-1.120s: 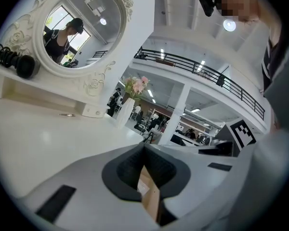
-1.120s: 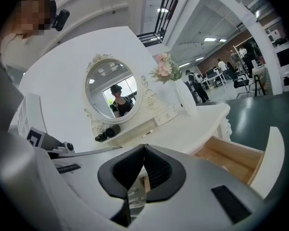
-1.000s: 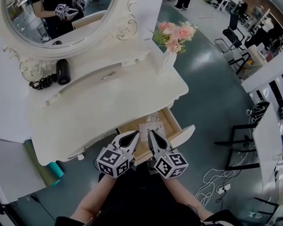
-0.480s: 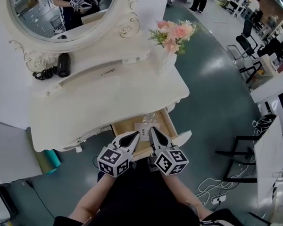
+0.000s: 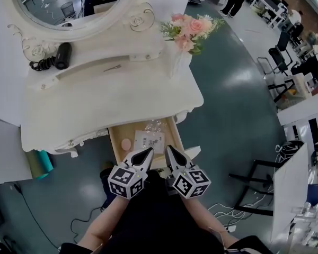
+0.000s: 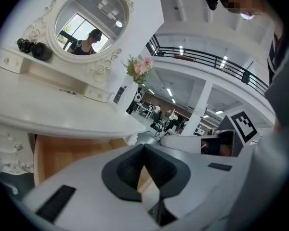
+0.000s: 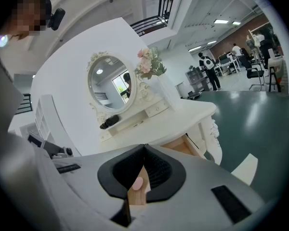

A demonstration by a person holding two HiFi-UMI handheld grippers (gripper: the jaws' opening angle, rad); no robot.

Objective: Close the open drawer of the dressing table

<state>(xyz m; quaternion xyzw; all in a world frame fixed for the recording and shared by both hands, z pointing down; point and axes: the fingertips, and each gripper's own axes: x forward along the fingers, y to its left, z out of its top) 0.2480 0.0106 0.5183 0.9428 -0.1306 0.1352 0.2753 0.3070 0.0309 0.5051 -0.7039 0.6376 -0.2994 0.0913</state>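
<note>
Left tool (image 5: pixel 147 153) and right tool (image 5: pixel 169 151), both closed and empty, hang over the front edge of the open drawer (image 5: pixel 118 133).

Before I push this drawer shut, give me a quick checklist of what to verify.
1. The drawer is open and needs the push: ok.
2. The paper, pink disc and clear wrapper lie inside, nothing over the rim: ok.
3. The left gripper is shut and empty: ok.
4. The right gripper is shut and empty: ok.
5. Both tips are touching the drawer front: cannot tell.
6. The vase stands upright: ok.
</note>
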